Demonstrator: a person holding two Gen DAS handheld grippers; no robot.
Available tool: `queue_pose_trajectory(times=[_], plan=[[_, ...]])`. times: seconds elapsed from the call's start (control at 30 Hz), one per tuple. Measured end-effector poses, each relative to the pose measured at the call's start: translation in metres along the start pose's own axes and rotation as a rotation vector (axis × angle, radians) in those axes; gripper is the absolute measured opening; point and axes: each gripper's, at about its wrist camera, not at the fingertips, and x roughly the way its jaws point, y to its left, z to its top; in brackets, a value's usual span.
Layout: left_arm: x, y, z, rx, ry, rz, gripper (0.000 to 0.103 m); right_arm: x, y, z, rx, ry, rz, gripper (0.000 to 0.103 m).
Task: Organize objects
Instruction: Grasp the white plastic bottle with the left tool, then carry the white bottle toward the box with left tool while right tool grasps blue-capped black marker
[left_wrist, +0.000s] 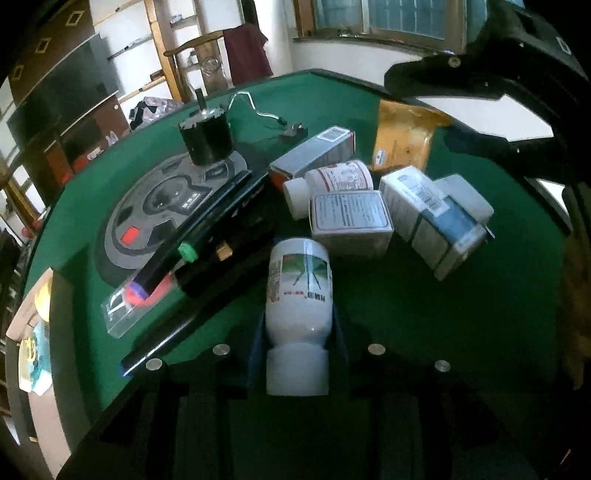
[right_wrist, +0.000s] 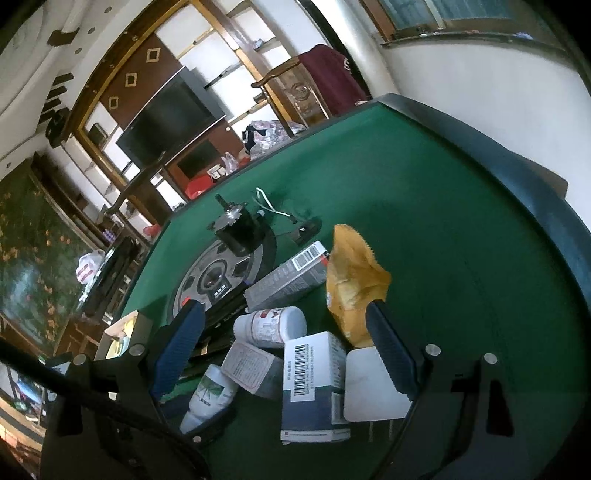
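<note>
- Left gripper (left_wrist: 297, 354): jaws clamped on the neck and cap end of the white bottle (left_wrist: 298, 291), which lies on its side at the near edge of the green tabletop (left_wrist: 443, 314); judged firm enough to lift; raise it straight, clear of the square jar (left_wrist: 351, 221).
- Right gripper (right_wrist: 288, 354): jaws wide open, empty, hovering over the barcoded box (right_wrist: 314, 384); hold it clear.

Green table (left_wrist: 424, 314) w/ bottles, boxes, prob. motor (left_wrist: 207, 136)
</note>
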Motion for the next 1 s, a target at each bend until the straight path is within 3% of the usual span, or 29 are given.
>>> queue_pose_trajectory(times=[0.17,0.3,0.53,0.67,0.77,1.0], plan=[[-0.011,0.008,-0.008,-0.066,-0.002,-0.077,0.029,0.001,-0.006,0.0,0.026,0.005,-0.001,0.089],[-0.031,0.029,-0.02,-0.186,-0.022,-0.151,0.029,0.0,-0.003,0.0,0.006,-0.002,-0.017,0.089],[-0.083,0.062,-0.043,-0.315,-0.116,-0.183,0.029,0.007,0.002,-0.004,-0.025,0.019,-0.012,0.089],[-0.106,0.08,-0.057,-0.35,-0.164,-0.16,0.029,0.008,0.006,-0.006,-0.043,0.03,0.008,0.089],[-0.118,0.096,-0.068,-0.368,-0.184,-0.124,0.029,0.007,0.022,-0.013,-0.058,0.07,0.08,0.089],[-0.137,0.144,-0.098,-0.462,-0.233,-0.053,0.029,0.039,0.102,-0.043,-0.243,0.285,0.19,0.089]])
